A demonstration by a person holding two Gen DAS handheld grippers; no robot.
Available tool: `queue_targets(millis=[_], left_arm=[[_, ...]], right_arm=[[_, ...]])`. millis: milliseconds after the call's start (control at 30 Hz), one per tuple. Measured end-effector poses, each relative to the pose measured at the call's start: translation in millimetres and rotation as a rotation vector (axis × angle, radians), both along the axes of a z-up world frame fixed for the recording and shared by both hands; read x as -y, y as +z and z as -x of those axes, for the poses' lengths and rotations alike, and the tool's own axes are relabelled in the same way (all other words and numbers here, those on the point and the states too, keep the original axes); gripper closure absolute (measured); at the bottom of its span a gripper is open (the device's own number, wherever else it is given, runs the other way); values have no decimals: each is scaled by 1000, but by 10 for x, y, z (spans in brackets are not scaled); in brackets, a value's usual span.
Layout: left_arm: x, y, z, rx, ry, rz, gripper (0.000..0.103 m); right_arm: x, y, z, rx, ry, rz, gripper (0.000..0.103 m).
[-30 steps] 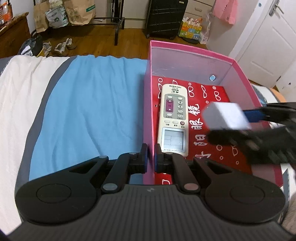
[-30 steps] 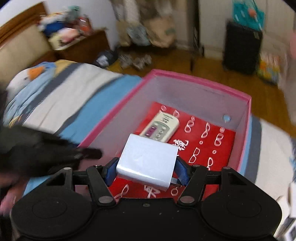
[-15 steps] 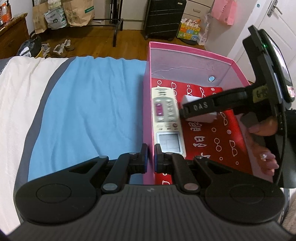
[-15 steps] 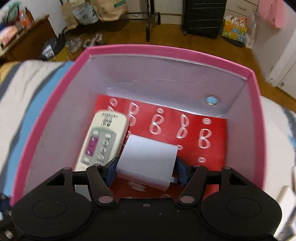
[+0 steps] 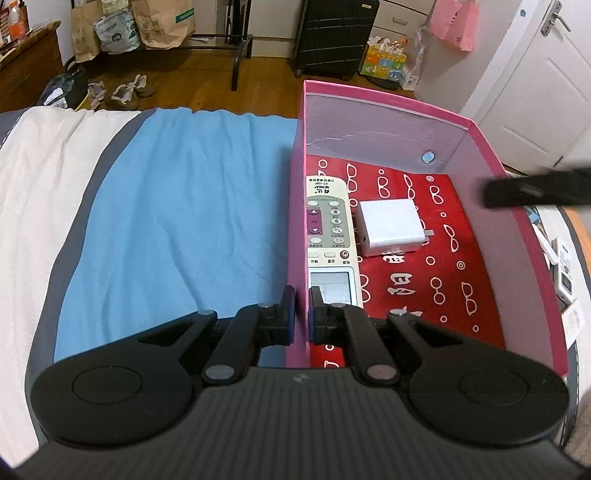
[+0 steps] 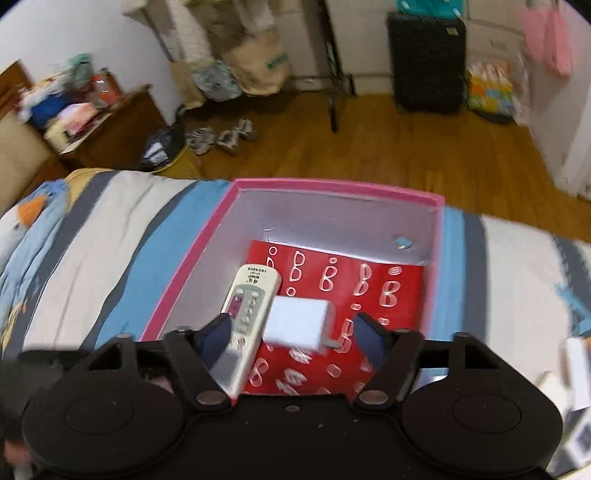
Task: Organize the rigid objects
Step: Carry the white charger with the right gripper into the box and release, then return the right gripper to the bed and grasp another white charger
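Two items lie in the pink box (image 5: 476, 125) on the bed (image 5: 184, 206): a remote control (image 5: 330, 236) along its left wall and a white charger (image 6: 295, 325) touching it; left gripper (image 5: 301, 317) clenched on the box's near-left wall; right gripper (image 6: 291, 338) spread, jaws just opening, charger released below.

Home bedroom: bed (image 5: 192, 206), shoes (image 5: 129, 88) on wood floor, suitcase (image 5: 332, 37).

A black suitcase (image 5: 334, 35) is standing at the upper middle of the frame, paper bags (image 5: 162, 22) are leaning at upper left, shoes (image 5: 127, 88) are lying below them.
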State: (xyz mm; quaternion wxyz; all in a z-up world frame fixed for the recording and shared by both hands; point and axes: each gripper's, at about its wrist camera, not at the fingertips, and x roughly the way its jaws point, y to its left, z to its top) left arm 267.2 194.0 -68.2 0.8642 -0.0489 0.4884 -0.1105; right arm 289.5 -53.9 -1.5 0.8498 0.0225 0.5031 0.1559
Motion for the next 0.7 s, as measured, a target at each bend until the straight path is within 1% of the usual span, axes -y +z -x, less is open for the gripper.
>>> queue_targets(millis=[133,200,333,567,633,667,700], left_arm=[[50,3,-3,-3,9,-28,97],[65,5,-1,-4,12,-36,97],[92,39,21,2,11,-54,98],[110,35,25,-4,22,-66,98],[120,20,30,-8,20,-73,98],[124,12,31,-11,21,-74,98],[126,7,28,-12,21,-75,98]], right_arm=[[350,248,286,51,31,9,22],[547,309,385,65,27,-1,22],[944,270,546,64,-28,2,22],[1494,-243,624,-27,-181,-49,22],[1646,-418,636,-58,-237,-84,26],[1723,-504,631,-80,-268,-100,33],[1794,-588,621,-104,-297,-115,39]])
